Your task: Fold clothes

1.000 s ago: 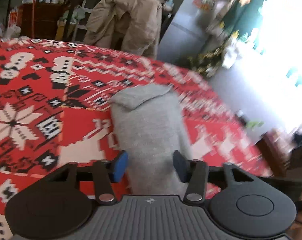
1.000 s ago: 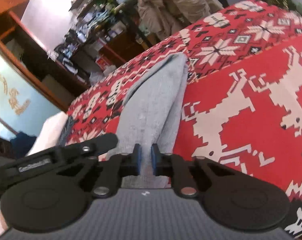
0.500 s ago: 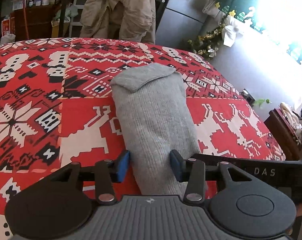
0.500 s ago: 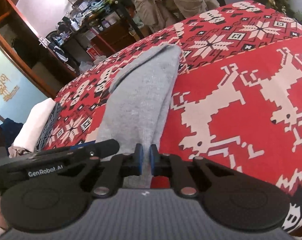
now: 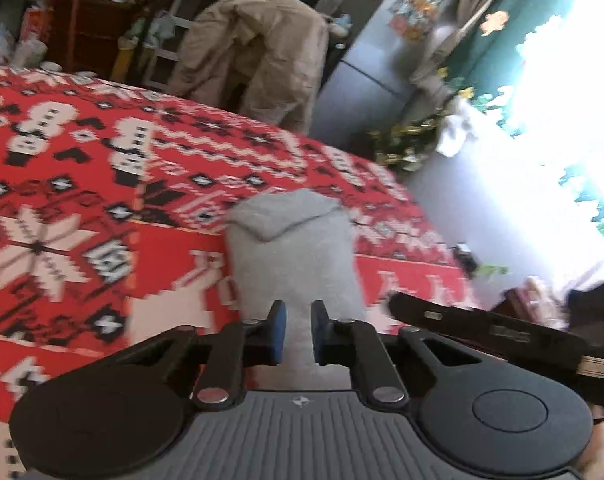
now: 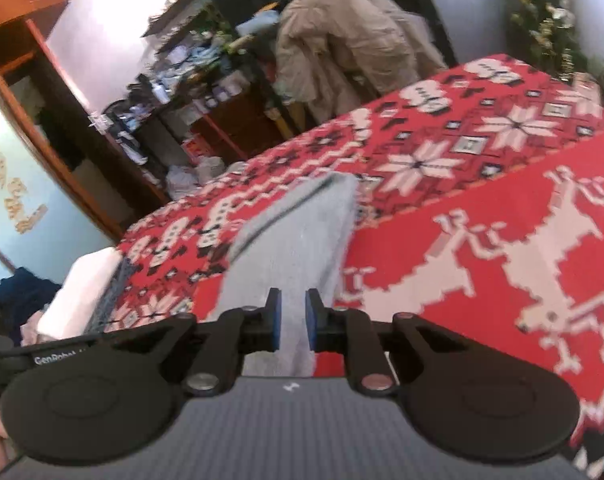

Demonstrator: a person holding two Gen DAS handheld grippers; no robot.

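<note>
The grey knit garment (image 5: 290,256) lies lengthwise on the red patterned worktop (image 5: 82,208), soft, light and floppy, best pinched at its near-end corners. The left hand-held gripper (image 5: 298,334), angled down, has just been closing on that near end. The right hand-held gripper (image 6: 290,322), just opening, seems through the blur to hold cloth loosely.

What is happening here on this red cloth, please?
A person is folding a grey knitted garment on a table with a red patterned cloth, one handheld gripper in each hand. The left gripper has just been closing on the near end of the garment. The right gripper has just been opening a little, with the grey fabric between its pads.
</note>
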